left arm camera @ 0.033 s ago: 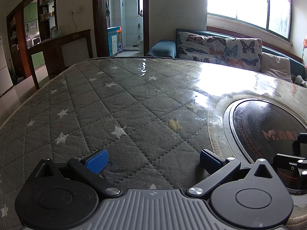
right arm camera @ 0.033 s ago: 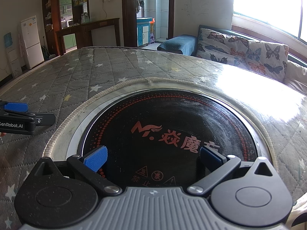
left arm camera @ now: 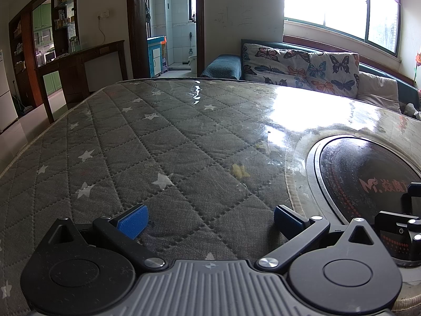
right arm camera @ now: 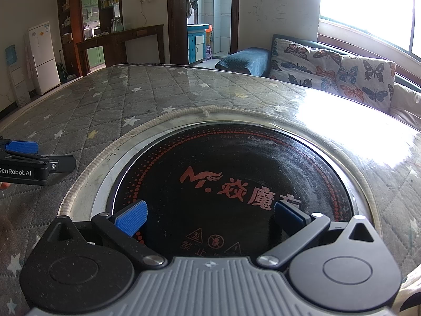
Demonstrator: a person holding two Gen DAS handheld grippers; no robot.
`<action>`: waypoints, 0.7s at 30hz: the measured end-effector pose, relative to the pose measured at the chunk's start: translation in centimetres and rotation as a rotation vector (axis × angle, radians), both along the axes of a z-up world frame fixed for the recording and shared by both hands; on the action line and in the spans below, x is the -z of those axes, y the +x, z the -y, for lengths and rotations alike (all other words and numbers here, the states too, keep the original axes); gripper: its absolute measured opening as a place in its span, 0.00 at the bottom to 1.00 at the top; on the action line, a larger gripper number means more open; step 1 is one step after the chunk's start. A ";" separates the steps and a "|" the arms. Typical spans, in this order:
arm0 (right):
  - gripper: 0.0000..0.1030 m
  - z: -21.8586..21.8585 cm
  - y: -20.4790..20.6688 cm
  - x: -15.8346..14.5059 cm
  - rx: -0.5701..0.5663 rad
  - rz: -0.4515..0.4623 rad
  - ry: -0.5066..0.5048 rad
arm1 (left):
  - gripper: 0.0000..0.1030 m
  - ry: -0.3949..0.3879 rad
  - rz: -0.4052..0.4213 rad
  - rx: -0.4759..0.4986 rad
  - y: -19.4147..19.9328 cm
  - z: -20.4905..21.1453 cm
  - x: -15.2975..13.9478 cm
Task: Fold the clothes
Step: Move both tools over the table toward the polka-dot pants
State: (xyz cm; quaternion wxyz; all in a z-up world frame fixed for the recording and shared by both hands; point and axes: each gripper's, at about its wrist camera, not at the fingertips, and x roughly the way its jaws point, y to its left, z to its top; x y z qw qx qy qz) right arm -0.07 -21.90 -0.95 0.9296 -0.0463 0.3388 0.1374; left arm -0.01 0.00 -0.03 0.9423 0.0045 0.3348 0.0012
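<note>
Your left gripper (left arm camera: 210, 217) stands wide open with nothing between its blue pads, over the grey quilted star-print cover (left arm camera: 163, 142) on the table. Your right gripper (right arm camera: 210, 214) is just as wide open and empty, above the round black glass cooktop (right arm camera: 236, 173) set into that table. No clothes can be seen in either view. A butterfly-print cushion (left arm camera: 300, 65) lies beyond.

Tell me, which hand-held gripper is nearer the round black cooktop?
Right hand-held gripper: it hovers over the cooktop. The left hand-held gripper hangs beside it, over the quilted cover.
</note>
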 end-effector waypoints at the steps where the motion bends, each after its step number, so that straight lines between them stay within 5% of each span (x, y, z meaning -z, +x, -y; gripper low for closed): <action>1: 1.00 0.0 0.0 0.0 0.000 0.000 0.001 | 1.00 0.002 0.000 0.001 0.0 0.0 0.0; 21: 1.00 0.5 -1.6 -0.7 -0.009 0.000 0.000 | 1.00 0.014 -0.040 -0.011 0.0 1.5 0.0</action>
